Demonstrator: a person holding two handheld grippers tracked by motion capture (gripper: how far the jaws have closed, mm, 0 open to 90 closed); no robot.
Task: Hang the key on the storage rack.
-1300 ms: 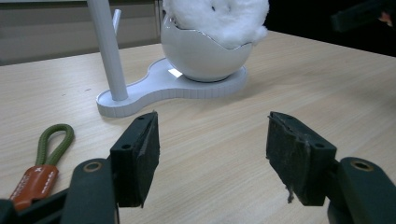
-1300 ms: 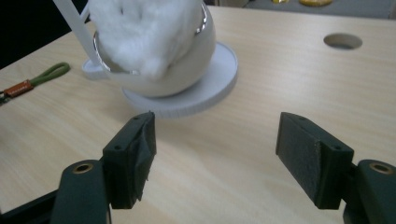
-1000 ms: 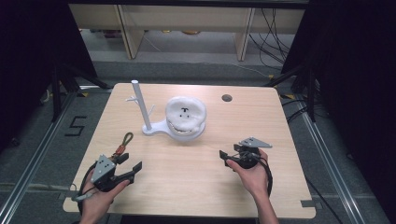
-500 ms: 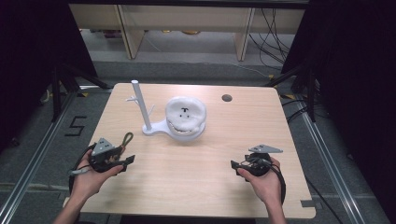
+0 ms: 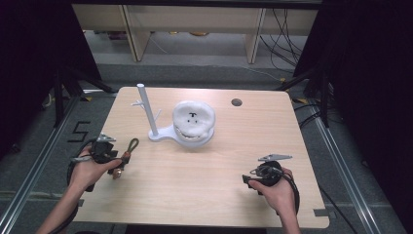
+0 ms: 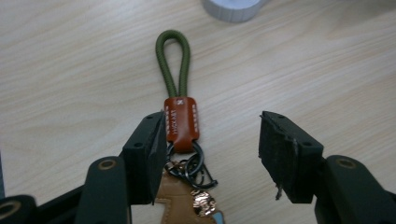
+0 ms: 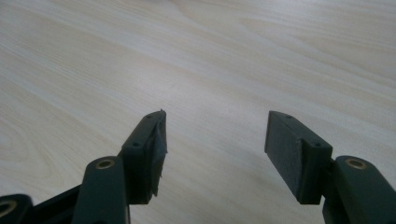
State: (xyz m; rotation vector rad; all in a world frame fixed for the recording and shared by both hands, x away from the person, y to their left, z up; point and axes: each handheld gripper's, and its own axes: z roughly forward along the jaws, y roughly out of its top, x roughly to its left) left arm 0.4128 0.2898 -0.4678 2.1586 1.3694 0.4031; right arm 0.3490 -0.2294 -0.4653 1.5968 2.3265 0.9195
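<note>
A keychain lies on the wooden table (image 5: 204, 195) near its left edge, with a green cord loop (image 6: 173, 60) (image 5: 132, 144), a brown leather tag (image 6: 181, 123) and metal rings. My left gripper (image 6: 212, 135) (image 5: 117, 160) is open around it. The tag sits just beside the left jaw and a wide gap separates it from the right jaw. These jaws have just been closing. Near the table's front right, my right gripper (image 7: 215, 130) (image 5: 247, 179) is open over bare wood with nothing between its jaws, which have also been closing.
A white stand with an upright post (image 5: 144, 109) and a white plush (image 5: 194, 122) on its base sit at the table's middle back. A small round hole (image 5: 236, 102) is at the back right. Shelving and cables lie beyond the table.
My left hand moved away from the front edge and a little left, up to the keychain. My right hand drifted toward the front right edge.
</note>
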